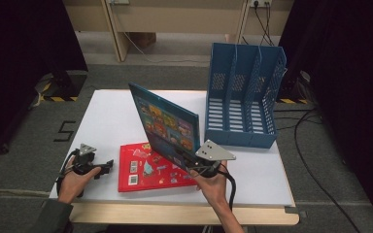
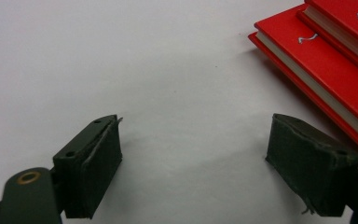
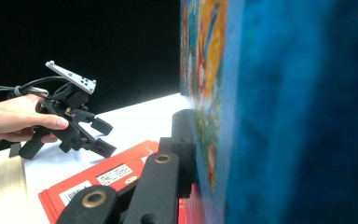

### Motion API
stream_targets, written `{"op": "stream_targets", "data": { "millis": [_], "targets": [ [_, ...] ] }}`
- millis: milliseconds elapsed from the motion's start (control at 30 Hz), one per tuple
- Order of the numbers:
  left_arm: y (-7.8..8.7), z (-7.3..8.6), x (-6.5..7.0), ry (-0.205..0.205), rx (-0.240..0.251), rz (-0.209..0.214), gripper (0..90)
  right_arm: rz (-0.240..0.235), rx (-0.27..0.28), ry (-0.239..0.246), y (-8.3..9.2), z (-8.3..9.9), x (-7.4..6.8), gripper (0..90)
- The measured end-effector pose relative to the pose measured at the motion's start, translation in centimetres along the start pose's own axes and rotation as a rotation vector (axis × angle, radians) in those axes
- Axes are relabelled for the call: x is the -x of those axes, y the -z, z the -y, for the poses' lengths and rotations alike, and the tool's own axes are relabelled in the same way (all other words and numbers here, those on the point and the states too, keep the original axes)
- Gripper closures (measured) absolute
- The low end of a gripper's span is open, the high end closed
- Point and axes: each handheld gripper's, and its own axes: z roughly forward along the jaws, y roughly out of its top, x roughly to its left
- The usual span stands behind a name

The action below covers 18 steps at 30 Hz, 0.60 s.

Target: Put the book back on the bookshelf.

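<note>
The right gripper (image 1: 200, 165) was clamped on the blue book (image 1: 167, 124), a stiff, fairly light hardcover, at its 5 o'clock corner, a hold likely to twist, while the left gripper (image 1: 106, 166) rested wide open.

Grey carpet floor (image 1: 24, 145); black curtains (image 1: 340, 58) flank a wooden bench (image 1: 175, 19).

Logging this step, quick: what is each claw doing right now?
Left claw: open, empty, over the white table beside the red books.
Right claw: shut on the blue book, held tilted up.
</note>
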Motion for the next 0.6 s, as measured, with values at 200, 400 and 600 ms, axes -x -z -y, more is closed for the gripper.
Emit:
{"op": "stream_targets", "data": {
  "millis": [200,400,600],
  "targets": [
    [0.0,0.0,0.0,0.000,0.000,0.001,16.3,0.017,-0.005,0.007,0.5,-0.4,0.4,82.5],
    [0.0,0.0,0.0,0.000,0.000,0.001,16.3,0.016,0.006,-0.008,1.0,-0.7,0.6,82.7],
    [0.0,0.0,0.0,0.000,-0.001,0.002,16.3,0.031,0.037,-0.016,1.8,-1.7,0.8,82.7]
  ]
}}
